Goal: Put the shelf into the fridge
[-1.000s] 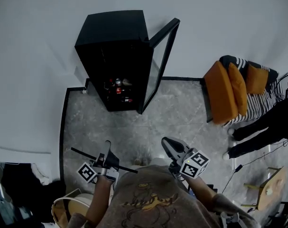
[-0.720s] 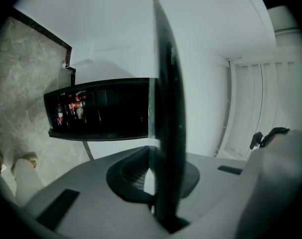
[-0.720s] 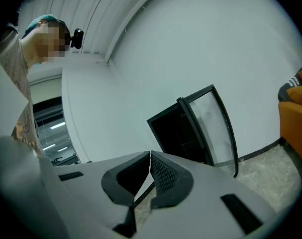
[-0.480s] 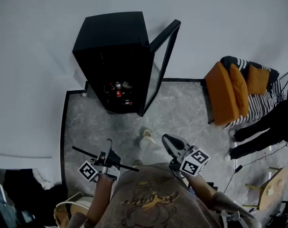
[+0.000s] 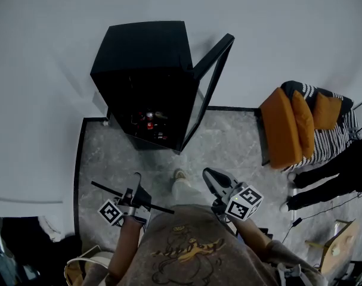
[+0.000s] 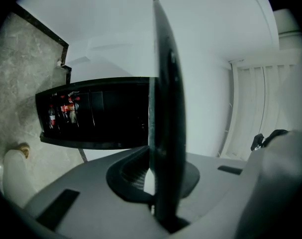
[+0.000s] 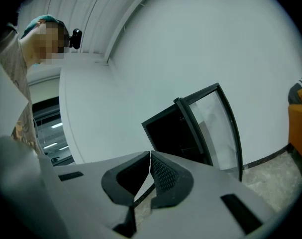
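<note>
The black fridge [image 5: 142, 70] stands against the white wall, its glass door [image 5: 212, 79] swung open to the right. My left gripper [image 5: 135, 194] is shut on the shelf [image 5: 103, 189], a thin dark panel seen edge-on low in the head view. In the left gripper view the shelf [image 6: 165, 108] rises as a dark slab from between the jaws of the left gripper [image 6: 155, 171], with the fridge [image 6: 101, 113] behind it. My right gripper [image 5: 212, 180] is shut and empty beside it. The right gripper view shows the right gripper [image 7: 150, 158] with pads touching, the fridge [image 7: 173, 133] and its door [image 7: 215, 123] ahead.
Bottles [image 5: 148, 119] fill the bottom of the fridge. An orange-cushioned striped seat [image 5: 294, 127] and a person in dark clothes [image 5: 339, 162] are at the right. A wooden stool [image 5: 336, 246] stands at the lower right. The person's shoe [image 5: 179, 175] is on the marble floor.
The view has moved nearer the fridge, which sits lower in the head view. A foot has stepped forward between the grippers. Both grippers keep their hold and place.
</note>
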Motion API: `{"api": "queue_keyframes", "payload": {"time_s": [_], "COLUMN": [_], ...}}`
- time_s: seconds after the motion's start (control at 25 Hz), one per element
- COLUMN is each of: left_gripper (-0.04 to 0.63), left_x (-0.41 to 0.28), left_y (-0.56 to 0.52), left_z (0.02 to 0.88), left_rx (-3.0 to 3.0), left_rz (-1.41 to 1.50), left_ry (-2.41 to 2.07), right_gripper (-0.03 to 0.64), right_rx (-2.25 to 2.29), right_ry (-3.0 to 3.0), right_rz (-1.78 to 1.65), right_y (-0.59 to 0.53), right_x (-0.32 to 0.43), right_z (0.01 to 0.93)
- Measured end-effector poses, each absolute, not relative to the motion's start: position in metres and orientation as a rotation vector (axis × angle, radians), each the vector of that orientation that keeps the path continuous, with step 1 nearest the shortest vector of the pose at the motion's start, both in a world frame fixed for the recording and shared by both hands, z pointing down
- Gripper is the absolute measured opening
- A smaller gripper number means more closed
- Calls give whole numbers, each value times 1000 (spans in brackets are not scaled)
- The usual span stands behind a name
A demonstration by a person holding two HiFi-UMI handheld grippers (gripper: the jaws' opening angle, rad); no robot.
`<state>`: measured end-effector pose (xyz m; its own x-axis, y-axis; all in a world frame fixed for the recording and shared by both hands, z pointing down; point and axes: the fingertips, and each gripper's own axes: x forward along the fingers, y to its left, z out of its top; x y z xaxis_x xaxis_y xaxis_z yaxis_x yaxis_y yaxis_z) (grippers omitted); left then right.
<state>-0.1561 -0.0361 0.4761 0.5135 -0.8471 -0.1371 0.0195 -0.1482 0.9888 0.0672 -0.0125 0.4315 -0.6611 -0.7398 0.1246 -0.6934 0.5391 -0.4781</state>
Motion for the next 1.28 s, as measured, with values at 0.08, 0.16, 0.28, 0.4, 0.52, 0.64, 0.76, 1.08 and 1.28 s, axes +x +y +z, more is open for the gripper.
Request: {"api": "queue_keyframes", "payload": {"time_s": [0.08,0.16,0.28,0.4,0.52,0.64,0.76,1.08,1.28], "left_gripper": [17,17,17,17,17,17,17,17,17], "left_x": [-154,-152,-151,-151,-152,-153,-153,-156,-154], "left_y": [-46,-54,-62,-68,-76,-87,-100,-146,-171], "left_z": [481,488,501,512,518,528,536,559,574], "left_rx": [1527,1514,1490,1470,1459,1435,1423,1401,1382], "left_rz": [-897,-900,-898,-895,-900,-904,-911,-942,-948], "left_ry": [-742,-743,-748,-758,-769,-784,-795,-824,-844], "right_gripper": [21,21,21,21,21,21,21,21,21], "right_rx": [-1247,-1248,-1249,-1238,-1220,-1203,-1186,-1182,-1179], "right_ry": [2683,2690,2697,2709,2728,2742,2757,2777,2790], "right_rz": [-770,-778,-804,-833,-854,-860,-857,-864,-874], "right_y": [-23,-33,-43,-48,-56,-67,-81,-117,-135], "right_x": [69,71,71,69,66,63,61,63,67], "right_z": [432,435,438,443,448,449,448,454,457]}}
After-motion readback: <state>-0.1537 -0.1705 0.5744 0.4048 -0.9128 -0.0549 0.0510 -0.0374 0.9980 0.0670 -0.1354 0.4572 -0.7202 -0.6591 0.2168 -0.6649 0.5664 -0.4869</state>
